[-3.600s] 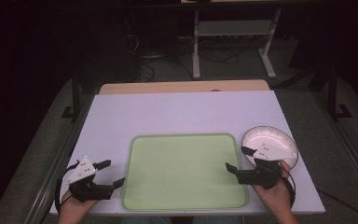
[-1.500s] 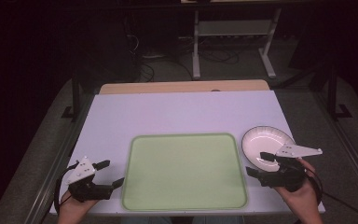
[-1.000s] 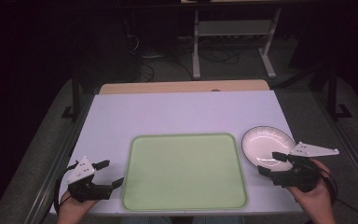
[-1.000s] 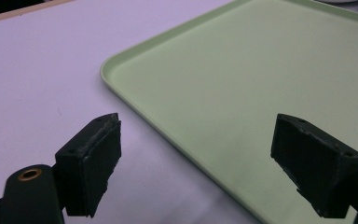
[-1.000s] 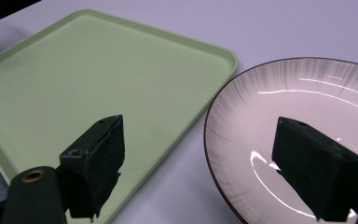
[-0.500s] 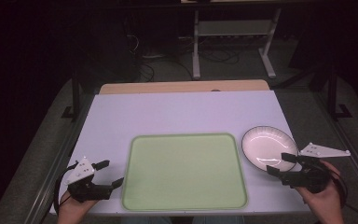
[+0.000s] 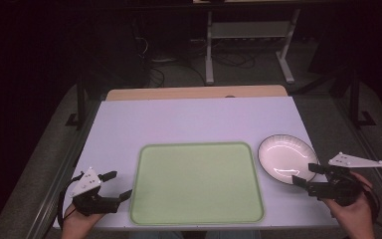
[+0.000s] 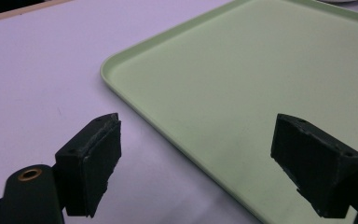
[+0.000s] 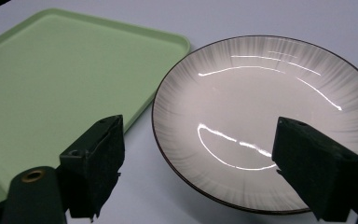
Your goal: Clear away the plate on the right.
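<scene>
Pale green plastic tray lies flat at the near centre of the white desk, its surface bare. A white plate with a thin dark rim sits on the desk just beside the tray's right edge, apart from it by a narrow strip of desk top; in the right gripper view the plate shows fine grey radial streaks and carries nothing.

The left gripper, held in the person's left hand, rests low at the near left corner of the desk, pointing toward the tray's left edge. Its fingers stand wide apart and hold nothing; one is over the bare desk, the other over the tray's near left edge.

The right gripper, held in the right hand, is at the near right side of the desk, pointing at the plate. Its fingers are spread wide and empty, bracketing the plate's near rim without touching it, as far as can be seen.
</scene>
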Motion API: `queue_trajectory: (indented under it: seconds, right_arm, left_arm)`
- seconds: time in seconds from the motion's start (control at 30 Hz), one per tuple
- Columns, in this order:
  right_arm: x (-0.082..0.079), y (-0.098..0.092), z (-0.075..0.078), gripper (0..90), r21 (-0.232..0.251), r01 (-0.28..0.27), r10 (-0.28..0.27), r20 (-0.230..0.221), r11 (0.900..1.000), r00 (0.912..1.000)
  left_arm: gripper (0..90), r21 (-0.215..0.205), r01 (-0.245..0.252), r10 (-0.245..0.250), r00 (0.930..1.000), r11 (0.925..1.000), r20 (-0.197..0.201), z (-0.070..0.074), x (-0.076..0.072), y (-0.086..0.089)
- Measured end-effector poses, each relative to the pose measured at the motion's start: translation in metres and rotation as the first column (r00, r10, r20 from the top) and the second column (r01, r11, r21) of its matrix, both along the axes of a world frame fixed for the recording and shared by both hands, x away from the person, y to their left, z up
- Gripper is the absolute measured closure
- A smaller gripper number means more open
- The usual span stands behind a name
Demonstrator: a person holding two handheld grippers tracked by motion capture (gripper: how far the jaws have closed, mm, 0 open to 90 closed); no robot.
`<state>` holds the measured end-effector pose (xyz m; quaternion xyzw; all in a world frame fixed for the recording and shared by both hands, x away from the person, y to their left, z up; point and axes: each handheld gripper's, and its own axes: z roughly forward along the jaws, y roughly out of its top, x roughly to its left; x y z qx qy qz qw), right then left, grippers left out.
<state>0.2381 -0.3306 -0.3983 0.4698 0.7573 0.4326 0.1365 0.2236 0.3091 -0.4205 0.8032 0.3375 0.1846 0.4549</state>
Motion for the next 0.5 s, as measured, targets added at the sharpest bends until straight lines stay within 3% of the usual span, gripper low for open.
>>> queue_trajectory:
  seconds: [0.5]
  right_arm:
    - [0.003, -0.021, 0.0, 16.4, 0.008, 0.051, -0.051, -0.022, 0.999, 0.9985]
  left_arm:
    - [15.9, 0.002, -0.002, 0.002, 1.0, 1.0, -0.002, -0.001, 0.001, 0.001]
